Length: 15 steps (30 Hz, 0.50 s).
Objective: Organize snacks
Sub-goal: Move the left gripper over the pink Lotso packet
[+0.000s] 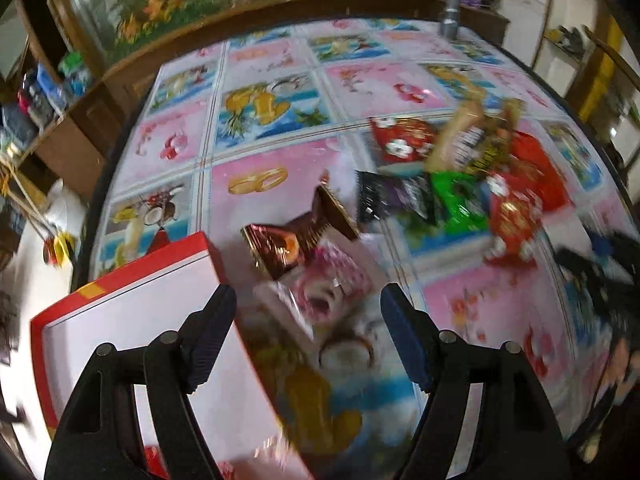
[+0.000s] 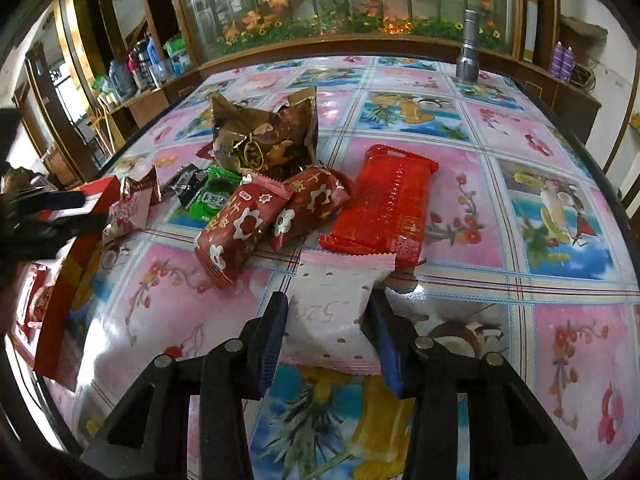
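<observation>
Right wrist view: a pale pink dotted snack packet (image 2: 334, 312) is pinched between the right gripper (image 2: 328, 334) fingers above the patterned tablecloth (image 2: 560, 208). Left gripper (image 1: 308, 336), jaws wide, hangs beside the red-rimmed box (image 1: 132, 304), over a pink wrapped snack (image 1: 320, 292).

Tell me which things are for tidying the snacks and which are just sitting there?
For the job: white pink-dotted snack packet in the right tongs; long red wrapped packet; green snack packet; red-rimmed white box.

Just sitting there: silver metal flashlight; purple bottles.
</observation>
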Each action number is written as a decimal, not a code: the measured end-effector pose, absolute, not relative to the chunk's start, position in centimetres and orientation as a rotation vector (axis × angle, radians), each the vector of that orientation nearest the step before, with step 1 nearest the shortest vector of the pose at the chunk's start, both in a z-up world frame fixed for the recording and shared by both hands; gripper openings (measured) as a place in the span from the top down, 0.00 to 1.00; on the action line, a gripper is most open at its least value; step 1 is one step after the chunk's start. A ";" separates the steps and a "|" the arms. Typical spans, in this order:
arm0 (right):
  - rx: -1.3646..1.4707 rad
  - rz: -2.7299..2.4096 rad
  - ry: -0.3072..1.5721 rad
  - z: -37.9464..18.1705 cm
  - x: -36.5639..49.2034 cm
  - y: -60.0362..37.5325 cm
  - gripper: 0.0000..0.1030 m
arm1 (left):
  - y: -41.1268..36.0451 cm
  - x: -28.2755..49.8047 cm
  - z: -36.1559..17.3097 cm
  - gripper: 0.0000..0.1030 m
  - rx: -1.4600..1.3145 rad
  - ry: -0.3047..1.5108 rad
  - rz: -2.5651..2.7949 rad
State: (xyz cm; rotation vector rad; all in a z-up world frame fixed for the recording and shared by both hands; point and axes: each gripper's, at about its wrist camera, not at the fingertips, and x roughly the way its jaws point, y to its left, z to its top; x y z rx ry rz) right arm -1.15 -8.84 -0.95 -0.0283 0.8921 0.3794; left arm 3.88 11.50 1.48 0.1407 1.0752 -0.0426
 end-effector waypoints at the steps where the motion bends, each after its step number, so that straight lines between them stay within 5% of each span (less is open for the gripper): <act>1: -0.031 0.381 0.887 -1.0 -1.1 -8.8 0.58 | 11.5 4.6 0.9 0.28 0.117 1.100 -0.038; 15: 0.017 0.418 0.878 -0.9 -0.8 -9.4 0.56 | 9.9 4.8 -1.6 0.28 0.046 1.167 -0.114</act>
